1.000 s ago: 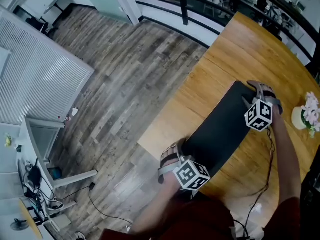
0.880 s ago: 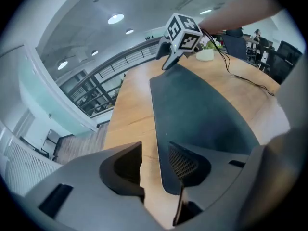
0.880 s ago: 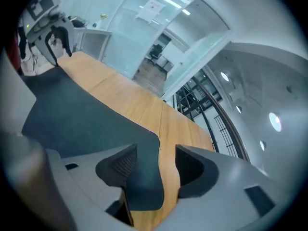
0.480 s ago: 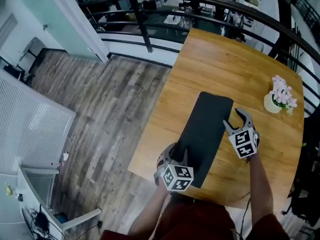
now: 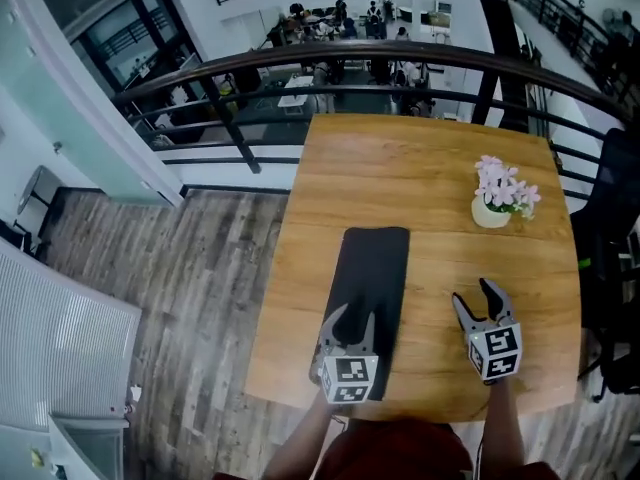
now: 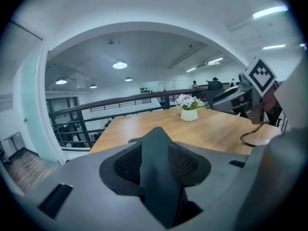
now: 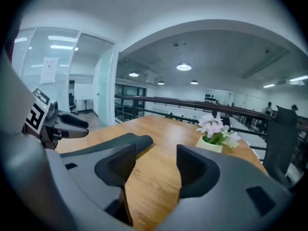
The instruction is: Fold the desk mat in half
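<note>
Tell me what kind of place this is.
Probably an office mezzanine or upper landing: a wooden table stands beside a black railing that overlooks a lower floor with desks.

The head view looks steeply down from over the near edge of the desk (image 5: 430, 168), taking in its whole top. The gripper views ride low over the wood, right behind the left claw (image 6: 155, 163) and right claw (image 7: 155, 163), facing the far railing (image 7: 192, 102). All three share the flower pot (image 5: 490, 214); each gripper view catches the other claw at its edge.
</note>
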A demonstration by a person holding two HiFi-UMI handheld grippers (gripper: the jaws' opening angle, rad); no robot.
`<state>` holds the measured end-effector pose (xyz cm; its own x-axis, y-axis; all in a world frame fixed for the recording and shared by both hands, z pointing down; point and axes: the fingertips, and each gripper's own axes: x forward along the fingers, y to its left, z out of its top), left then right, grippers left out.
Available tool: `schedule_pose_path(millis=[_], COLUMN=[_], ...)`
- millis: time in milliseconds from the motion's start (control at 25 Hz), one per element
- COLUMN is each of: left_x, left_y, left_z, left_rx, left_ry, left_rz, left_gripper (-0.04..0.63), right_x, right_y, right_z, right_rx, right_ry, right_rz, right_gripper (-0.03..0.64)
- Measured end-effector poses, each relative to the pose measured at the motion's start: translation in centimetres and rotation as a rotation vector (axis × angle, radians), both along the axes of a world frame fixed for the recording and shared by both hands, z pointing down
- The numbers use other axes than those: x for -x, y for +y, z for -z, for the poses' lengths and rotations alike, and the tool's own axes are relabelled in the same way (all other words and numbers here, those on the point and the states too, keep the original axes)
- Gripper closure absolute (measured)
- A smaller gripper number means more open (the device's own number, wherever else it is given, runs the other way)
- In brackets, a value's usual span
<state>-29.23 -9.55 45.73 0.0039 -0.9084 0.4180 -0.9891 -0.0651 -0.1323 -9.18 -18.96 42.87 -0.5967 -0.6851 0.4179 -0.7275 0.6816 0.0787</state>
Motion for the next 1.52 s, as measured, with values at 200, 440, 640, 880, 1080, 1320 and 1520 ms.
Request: schedule_pose_path(millis=[200, 440, 640, 880, 1080, 1320, 1520], left_x=[-5.0, -8.6, -9.6, -8.7, -8.1, -7.7, -8.2], left_y=[-1.9, -4.1, -4.9, -4.8, -4.4, -4.5, -4.8], left_z=[2.5, 8.9, 14.3, 20.5, 24.4, 25.1, 25.1], left_rx=[-0.047, -0.188, -0.312, -0.491, -0.589, -0.610, -0.606], left_ry=[0.078, 0.093, 0.123, 0.140, 0.120, 0.100, 0.106], left_rz=[-0.051, -0.092, -0.093, -0.064, -0.040, -0.027, -0.048], left_gripper=[0.410, 0.410, 0.411, 0.411, 0.412, 0.420, 0.459], right_x=[-7.2, -14.0, -15.7, -17.9, -18.7, -18.2, -17.5], right_y=[0.7, 0.0, 0.4, 0.3, 0.5, 0.2, 0.2], right_z=[3.1, 9.9, 14.8, 19.9, 22.3, 23.3, 22.4], right_rx=[-0.048, -0.223, -0.334, -0.425, -0.494, -0.529, -0.497], right_ry=[-0.071, -0.081, -0.084, -0.175, -0.194, -0.216, -0.233], right_rz=[-0.127, -0.240, -0.246, -0.317, -0.351, -0.353, -0.329], right_gripper=[0.344, 0.345, 0.351, 0.357, 0.374, 0.374, 0.395])
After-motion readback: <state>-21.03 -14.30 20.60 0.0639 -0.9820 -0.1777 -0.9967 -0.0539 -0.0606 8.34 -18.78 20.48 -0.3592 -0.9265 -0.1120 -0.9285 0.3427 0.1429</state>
